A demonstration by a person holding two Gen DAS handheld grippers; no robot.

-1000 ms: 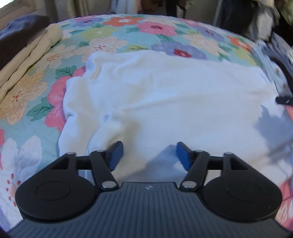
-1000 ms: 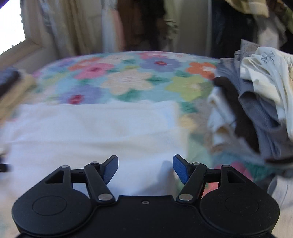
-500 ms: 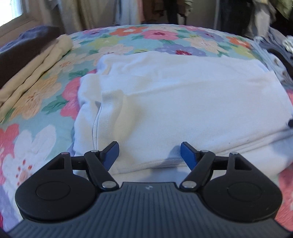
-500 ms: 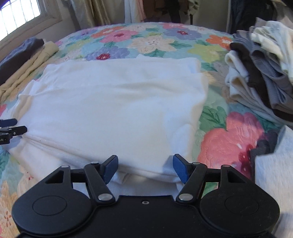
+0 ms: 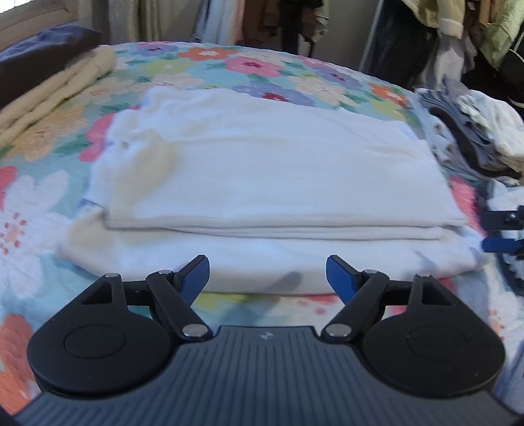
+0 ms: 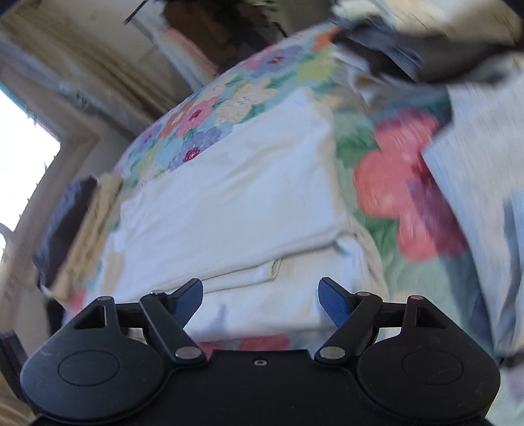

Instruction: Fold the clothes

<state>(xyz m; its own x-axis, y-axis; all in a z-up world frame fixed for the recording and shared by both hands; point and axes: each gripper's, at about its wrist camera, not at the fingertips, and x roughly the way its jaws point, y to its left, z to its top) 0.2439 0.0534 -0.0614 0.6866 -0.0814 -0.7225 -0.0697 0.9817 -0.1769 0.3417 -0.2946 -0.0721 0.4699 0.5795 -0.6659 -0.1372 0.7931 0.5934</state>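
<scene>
Right now a white garment [image 5: 271, 183] lies folded across the middle of the bed, its upper layer doubled over a wider lower layer whose near edge sticks out toward the person. It rests flat on a flowered bedspread [image 5: 249, 65] printed with pink, orange, purple and white blooms on a pale blue-green ground.

Just short of that near edge hangs the left gripper [image 5: 268, 273], pointing down toward the bedspread. Its jaws stand well apart and are opening further, with nothing between the blue pads [image 5: 196, 273]; only the hem of the white cloth and a strip of quilt show through the gap.

Over by the garment's other end is the right gripper [image 6: 260, 296], seen in the left wrist view as a pair of blue tips [image 5: 501, 244] at the far right. Its own view is tilted and smeared, so fine detail is lost, but its jaws are likewise spread and opening, clear of the cloth, with nothing clamped. The same white garment [image 6: 229, 203] fills the middle of that view.

To one side of the bed sits a folded cream blanket [image 5: 55, 95] with something dark [image 5: 42, 49] stacked beyond it. On the opposite side is a heap of unfolded clothes [image 5: 475, 131] in greys, whites and browns. More clothing [image 5: 294, 19] hangs at the back of the room.
</scene>
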